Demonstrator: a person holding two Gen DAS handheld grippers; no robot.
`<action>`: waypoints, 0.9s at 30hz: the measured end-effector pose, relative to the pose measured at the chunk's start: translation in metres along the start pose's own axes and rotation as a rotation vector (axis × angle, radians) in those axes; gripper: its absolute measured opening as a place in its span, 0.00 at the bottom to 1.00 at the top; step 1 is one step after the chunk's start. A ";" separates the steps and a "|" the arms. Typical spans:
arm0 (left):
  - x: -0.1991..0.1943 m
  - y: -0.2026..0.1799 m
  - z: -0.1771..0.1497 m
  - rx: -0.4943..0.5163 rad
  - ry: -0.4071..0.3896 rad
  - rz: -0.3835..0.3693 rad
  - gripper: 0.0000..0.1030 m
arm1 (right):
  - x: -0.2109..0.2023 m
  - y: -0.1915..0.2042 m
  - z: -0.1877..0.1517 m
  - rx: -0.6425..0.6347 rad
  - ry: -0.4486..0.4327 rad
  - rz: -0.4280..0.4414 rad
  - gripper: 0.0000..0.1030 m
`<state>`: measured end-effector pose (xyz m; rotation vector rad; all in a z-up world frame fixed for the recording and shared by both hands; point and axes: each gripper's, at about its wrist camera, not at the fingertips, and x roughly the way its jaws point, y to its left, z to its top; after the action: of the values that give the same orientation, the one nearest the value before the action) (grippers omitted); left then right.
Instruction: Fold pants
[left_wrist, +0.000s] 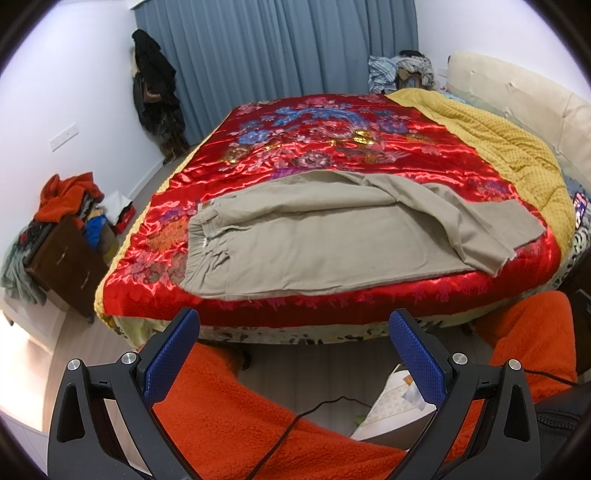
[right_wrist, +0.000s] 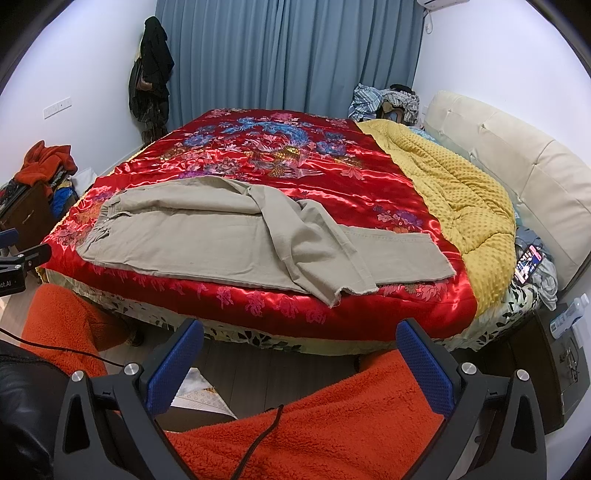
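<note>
Khaki pants (right_wrist: 236, 236) flat on red bedspread (right_wrist: 332, 177), unheld.

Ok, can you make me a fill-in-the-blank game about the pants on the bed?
1. The khaki pants lie on a shiny ____ bedspread.
2. Both the left gripper and right gripper have their jaws ____.
3. Beside the bedspread, near the headboard, lies a bumpy ____ blanket.
4. The pants' waistband points toward the person's ____ side.

Missing words: red; open; yellow; left
</note>
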<state>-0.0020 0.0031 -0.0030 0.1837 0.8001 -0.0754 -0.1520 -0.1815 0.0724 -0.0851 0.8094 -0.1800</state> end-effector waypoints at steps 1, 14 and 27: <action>0.000 0.000 0.000 -0.001 0.000 0.000 0.99 | 0.001 0.001 -0.001 0.000 0.000 0.000 1.00; 0.001 0.010 0.003 0.001 0.001 0.002 0.99 | 0.002 0.000 -0.001 0.000 0.003 0.000 1.00; 0.002 0.013 0.003 0.003 0.004 0.002 0.99 | 0.003 0.002 -0.003 -0.001 0.005 0.002 1.00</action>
<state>0.0029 0.0153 -0.0004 0.1870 0.8037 -0.0746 -0.1517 -0.1802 0.0684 -0.0848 0.8150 -0.1779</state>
